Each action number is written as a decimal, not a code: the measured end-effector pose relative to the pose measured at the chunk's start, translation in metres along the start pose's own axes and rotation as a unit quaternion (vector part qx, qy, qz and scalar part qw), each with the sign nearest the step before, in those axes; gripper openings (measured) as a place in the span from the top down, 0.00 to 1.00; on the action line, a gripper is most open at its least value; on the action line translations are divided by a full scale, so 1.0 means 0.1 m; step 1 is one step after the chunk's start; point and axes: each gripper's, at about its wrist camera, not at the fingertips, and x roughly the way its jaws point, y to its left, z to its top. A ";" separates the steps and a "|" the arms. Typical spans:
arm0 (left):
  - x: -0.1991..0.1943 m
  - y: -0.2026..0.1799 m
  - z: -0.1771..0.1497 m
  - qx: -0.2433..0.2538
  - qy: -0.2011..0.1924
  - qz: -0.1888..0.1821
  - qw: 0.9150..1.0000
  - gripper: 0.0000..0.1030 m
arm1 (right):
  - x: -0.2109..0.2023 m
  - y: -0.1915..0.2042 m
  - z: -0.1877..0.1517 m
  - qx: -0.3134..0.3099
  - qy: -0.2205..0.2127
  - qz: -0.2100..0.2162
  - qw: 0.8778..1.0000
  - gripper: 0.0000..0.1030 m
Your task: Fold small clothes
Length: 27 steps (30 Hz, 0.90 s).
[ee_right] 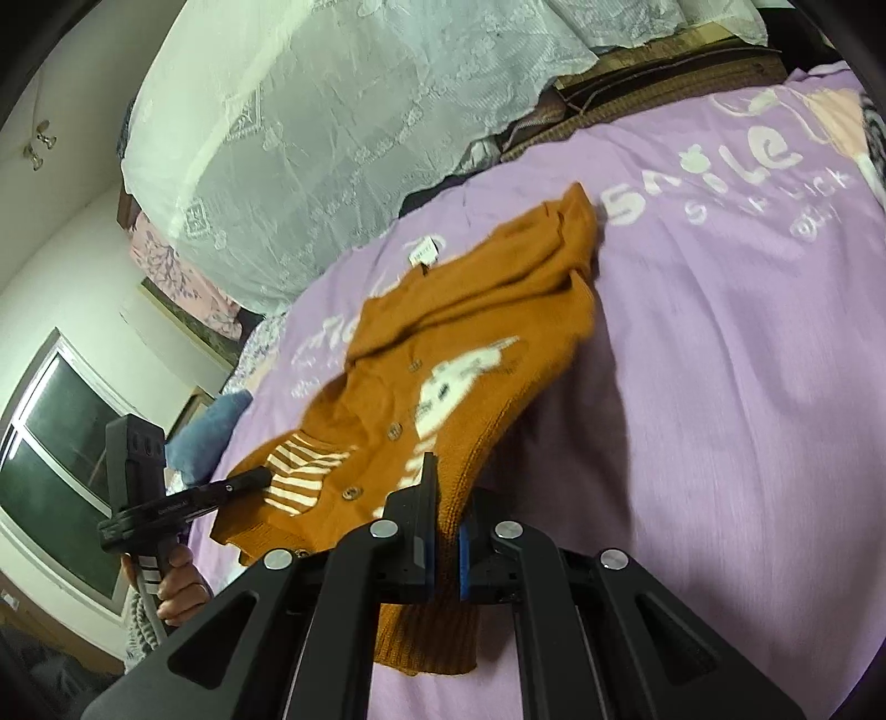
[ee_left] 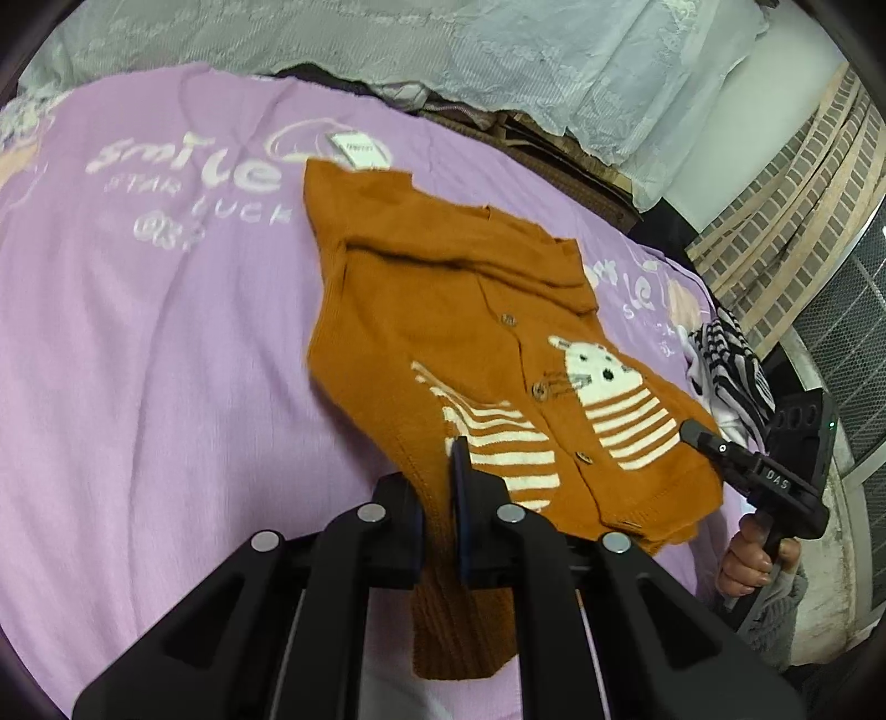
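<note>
A small orange knitted cardigan (ee_left: 443, 310) with buttons, a white animal and white stripes is stretched above the purple bedsheet (ee_left: 138, 360). My left gripper (ee_left: 440, 498) is shut on one bottom corner of its hem; the ribbed edge hangs below the jaws. My right gripper (ee_right: 446, 515) is shut on the other bottom corner of the cardigan (ee_right: 487, 310). Each gripper shows in the other's view: the right one (ee_left: 692, 432) at the cardigan's right hem, the left one (ee_right: 260, 476) at its left hem. A white paper tag (ee_left: 360, 148) lies at the collar on the sheet.
The sheet (ee_right: 747, 360) carries white "smile" lettering. A black-and-white striped garment (ee_left: 725, 365) lies at the bed's right edge. White lace fabric (ee_left: 443, 44) hangs behind the bed. A brick wall (ee_left: 803, 194) stands to the right, a window (ee_right: 55, 471) to the left.
</note>
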 end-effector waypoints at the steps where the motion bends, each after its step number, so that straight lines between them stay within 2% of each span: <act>1: 0.00 -0.02 0.04 0.002 -0.003 0.002 1.000 0.93 | 0.01 0.02 0.04 0.000 -0.001 0.002 1.000 0.94; 13: 0.12 0.01 0.62 -0.007 -0.011 0.021 1.000 0.92 | 0.20 0.10 0.64 0.008 -0.005 0.013 1.000 0.94; 27: 0.39 0.16 1.28 -0.037 -0.011 0.032 0.999 0.92 | 0.59 -0.13 1.24 0.052 -0.003 0.014 0.999 0.94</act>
